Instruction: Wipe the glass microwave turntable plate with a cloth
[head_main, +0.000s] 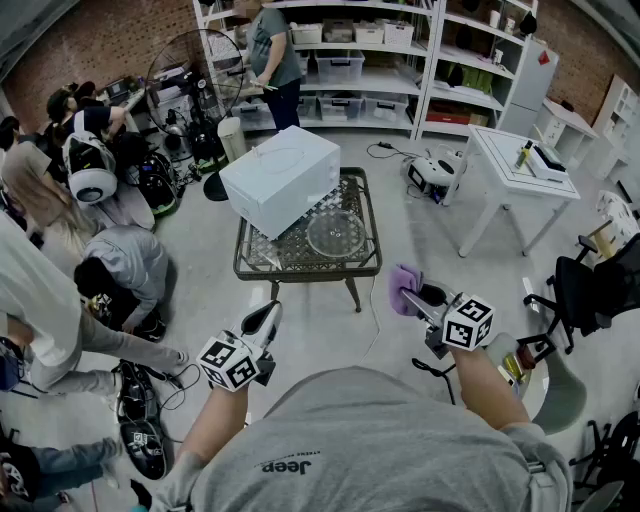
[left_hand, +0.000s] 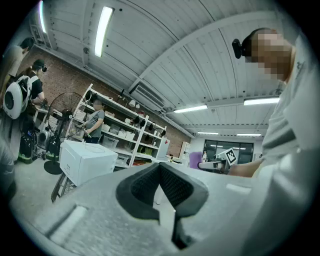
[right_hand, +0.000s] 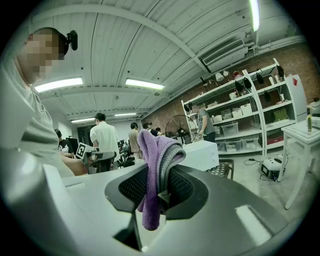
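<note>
The clear glass turntable plate (head_main: 336, 233) lies on the right half of a small metal mesh table (head_main: 360, 268), beside a white microwave (head_main: 281, 178) that also shows in the left gripper view (left_hand: 86, 161). My right gripper (head_main: 408, 296) is shut on a folded purple cloth (head_main: 403, 288), held in the air short of the table; the cloth (right_hand: 154, 172) hangs pinched between its jaws. My left gripper (head_main: 268, 318) is shut with nothing in it (left_hand: 160, 192), also well back from the table.
Several people crouch and stand at the left (head_main: 120, 270) among bags and gear. A standing fan (head_main: 195, 75) and shelving (head_main: 360, 60) are behind the table. A white desk (head_main: 520, 170) and black chair (head_main: 590, 295) stand at the right. A cable (head_main: 372, 310) trails under the table.
</note>
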